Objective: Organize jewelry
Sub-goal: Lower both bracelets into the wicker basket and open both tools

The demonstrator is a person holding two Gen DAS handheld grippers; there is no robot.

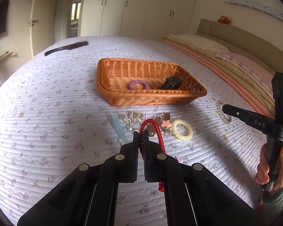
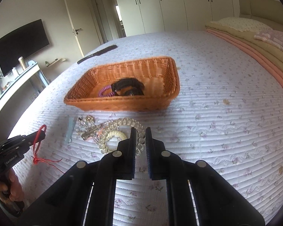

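Observation:
My left gripper (image 1: 141, 132) is shut on a red cord bracelet (image 1: 157, 130) and holds it above the bed, short of the orange wicker basket (image 1: 181, 92). The basket holds a purple spiral hair tie (image 1: 137, 84) and a black clip (image 1: 170, 82). My right gripper (image 2: 140, 130) is shut on a clear spiral hair tie (image 2: 120, 124), lifted above the pile. On the bed lie a cream spiral tie (image 1: 182, 130), a pink star clip (image 1: 165, 124), a crystal bracelet (image 1: 131, 119) and a light blue clip (image 1: 118, 127).
A black comb (image 1: 66, 48) lies on the bedspread beyond the basket. Folded blankets and pillows (image 1: 226, 56) are stacked at the right. A desk with a TV (image 2: 20, 45) stands past the bed's left edge.

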